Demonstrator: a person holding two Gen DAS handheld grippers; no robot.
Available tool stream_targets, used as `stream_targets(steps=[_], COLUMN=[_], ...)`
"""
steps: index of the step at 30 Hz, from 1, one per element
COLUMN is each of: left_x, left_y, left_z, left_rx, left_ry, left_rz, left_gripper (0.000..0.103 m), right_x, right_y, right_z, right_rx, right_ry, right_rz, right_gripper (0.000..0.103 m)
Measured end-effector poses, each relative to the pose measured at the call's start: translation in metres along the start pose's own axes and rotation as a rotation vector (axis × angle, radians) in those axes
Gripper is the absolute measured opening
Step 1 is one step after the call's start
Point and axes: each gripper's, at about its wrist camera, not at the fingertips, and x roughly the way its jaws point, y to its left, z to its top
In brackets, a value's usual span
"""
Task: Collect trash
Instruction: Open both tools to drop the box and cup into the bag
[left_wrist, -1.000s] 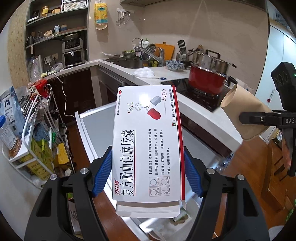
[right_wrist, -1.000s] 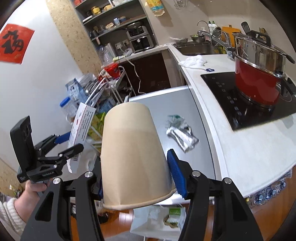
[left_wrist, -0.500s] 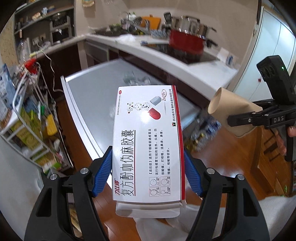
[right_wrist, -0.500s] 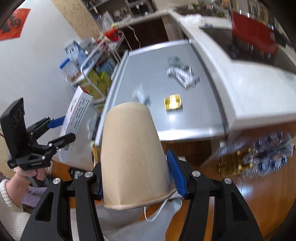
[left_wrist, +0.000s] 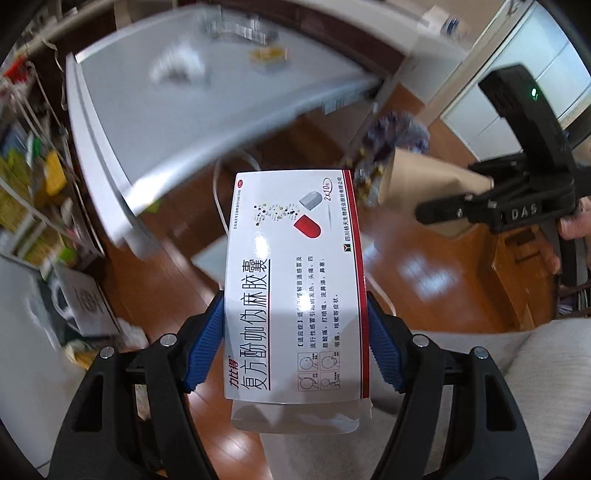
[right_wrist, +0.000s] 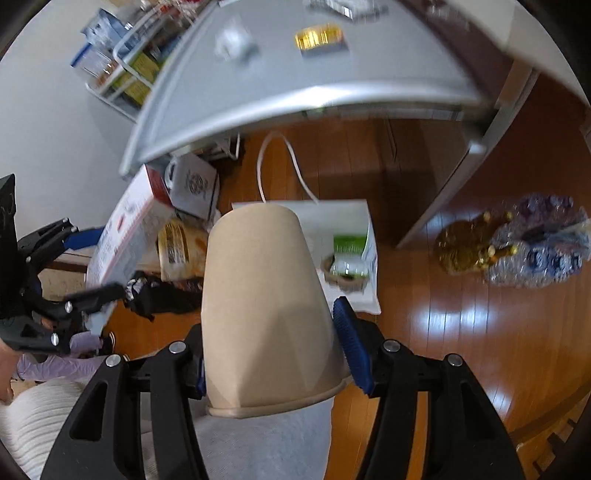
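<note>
**A:** What do the tongs hold?

**B:** The left gripper (left_wrist: 295, 343) is clenched on a white medicine box (left_wrist: 295, 280) printed "复方酚咖伪麻胶囊" and "2×10". The right gripper (right_wrist: 273, 350) squeezes a tan paper cup (right_wrist: 266, 306).

**A:** What's below?

**B:** An open white paper bag (right_wrist: 354, 291) sits on the wooden floor (right_wrist: 461, 314), just past the near edge of the grey table (right_wrist: 295, 85).

A glossy brown wooden floor (right_wrist: 461, 314) fills most of the room and throws back pale patches of light. A grey table (right_wrist: 303, 77) with a raised rim stands over it on a slanted grey leg (right_wrist: 465, 162). Past the table's left edge a white wire rack (left_wrist: 33, 192) of packets stands against a plain white wall (right_wrist: 48, 122). White cabinet doors (left_wrist: 517, 74) show at the far right.
</note>
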Motion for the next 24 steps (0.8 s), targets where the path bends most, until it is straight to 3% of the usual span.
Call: stream_targets(steps=[10,21,22,24], left_x=[0.095,0.108,0.108,0.108], left_y=[0.018,0.019,0.020,0.019], left_z=[0.007,0.023,0.024,0.026], left_rx=[-0.018,0.002,-0.002,-0.008], left_ry=[0.214,0.242,0.246,0.248], left_rz=[-0.017,0.006,0.002,0.002], left_gripper=[0.071,0.072,0.075,0.086], right_x=[0.069,0.080,0.079,0.078], right_y=[-0.016,-0.024,-0.025,-0.025], right_z=[0.024,0.044,0.045,0.046], right_rx=[0.090,0.129,0.133,0.135], right_ry=[0.129,0.139,0.139,0.133], right_rz=[-0.017,-0.045,-0.049,-0.054], right_gripper=[0.055,0.060,0.069,0.073])
